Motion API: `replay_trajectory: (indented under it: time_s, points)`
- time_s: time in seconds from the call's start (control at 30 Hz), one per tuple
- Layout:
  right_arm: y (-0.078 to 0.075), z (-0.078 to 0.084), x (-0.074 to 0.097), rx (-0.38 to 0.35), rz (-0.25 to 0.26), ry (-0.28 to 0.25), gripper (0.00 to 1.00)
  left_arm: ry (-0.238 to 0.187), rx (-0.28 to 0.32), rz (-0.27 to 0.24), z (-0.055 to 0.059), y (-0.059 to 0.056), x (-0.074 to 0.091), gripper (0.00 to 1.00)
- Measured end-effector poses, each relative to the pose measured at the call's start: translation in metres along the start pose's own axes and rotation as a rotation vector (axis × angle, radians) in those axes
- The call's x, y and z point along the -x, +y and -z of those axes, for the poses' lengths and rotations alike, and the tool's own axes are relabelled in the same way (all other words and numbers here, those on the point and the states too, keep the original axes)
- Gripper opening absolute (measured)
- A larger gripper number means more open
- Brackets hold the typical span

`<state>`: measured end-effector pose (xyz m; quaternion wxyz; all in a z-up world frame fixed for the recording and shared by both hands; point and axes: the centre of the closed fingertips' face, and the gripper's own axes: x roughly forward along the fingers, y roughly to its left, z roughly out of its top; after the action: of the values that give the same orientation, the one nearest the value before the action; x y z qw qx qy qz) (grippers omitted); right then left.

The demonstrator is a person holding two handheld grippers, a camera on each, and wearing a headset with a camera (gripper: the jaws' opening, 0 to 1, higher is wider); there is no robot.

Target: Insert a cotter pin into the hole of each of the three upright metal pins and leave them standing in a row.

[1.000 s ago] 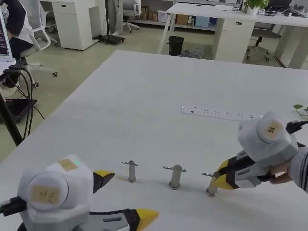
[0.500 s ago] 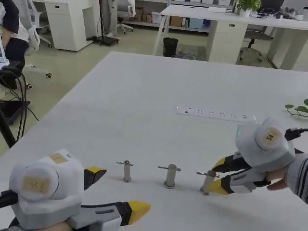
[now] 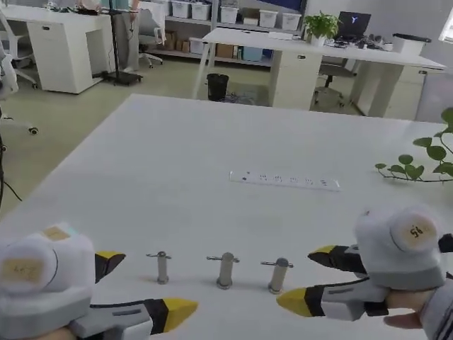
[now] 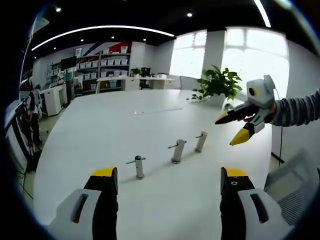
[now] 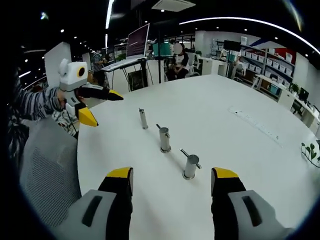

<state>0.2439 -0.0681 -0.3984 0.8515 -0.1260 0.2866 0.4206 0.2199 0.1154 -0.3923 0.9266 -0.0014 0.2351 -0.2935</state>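
Here's the white desk (image 3: 212,142), and the row sits close to the near edge: the left silver upright metal pin (image 3: 162,268), the middle silver upright metal pin (image 3: 225,272) and the right silver upright metal pin (image 3: 278,277). All three are standing, apart from one another, in a fairly straight line. Now look at the tops! Each head carries a thin wire crosspiece: the left cotter pin (image 3: 158,255), the middle cotter pin (image 3: 221,258) and the right cotter pin (image 3: 275,264), each poking out sideways from its post. Whether they are pushed fully home is too small to tell.

The left gripper (image 3: 152,283), black with yellow tips, sits low at the near left. Its jaws are spread wide with nothing between them, near the left post but not touching it. The right gripper (image 3: 297,278) is also wide apart and empty, with its tips pointing in at the right post from just beside it. The left gripper view shows it hanging clear of the row.

Beyond them lie a long white power strip (image 3: 284,180) and a green leafy plant (image 3: 425,159), both well apart from the work.

By my reading, the inserting is done on all three and the row stands as asked. What's left looks like very little: get both tools away cleanly without nudging a post
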Motion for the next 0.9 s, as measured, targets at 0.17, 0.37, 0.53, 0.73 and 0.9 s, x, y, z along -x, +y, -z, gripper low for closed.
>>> replay_trajectory:
  time_s: [0.17, 0.37, 0.53, 0.73, 0.9]
  points:
    - [0.011, -0.003, 0.011, -0.055, 0.020, -0.041, 0.71, -0.006, 0.010, -0.001, -0.001, -0.003, 0.007, 0.87]
    - [0.018, -0.003, 0.019, -0.159, 0.060, -0.120, 0.84, -0.014, 0.011, -0.017, -0.002, -0.005, 0.013, 0.92]
    - [0.023, -0.002, 0.022, -0.206, 0.085, -0.154, 0.92, -0.014, 0.002, -0.025, -0.001, -0.009, 0.018, 0.97]
    - [0.030, -0.001, 0.027, -0.211, 0.116, -0.173, 0.98, -0.014, -0.005, -0.040, -0.001, -0.012, 0.023, 0.99]
    - [0.036, 0.001, 0.028, -0.227, 0.113, -0.182, 0.98, -0.021, 0.018, -0.049, 0.000, -0.015, 0.028, 0.99]
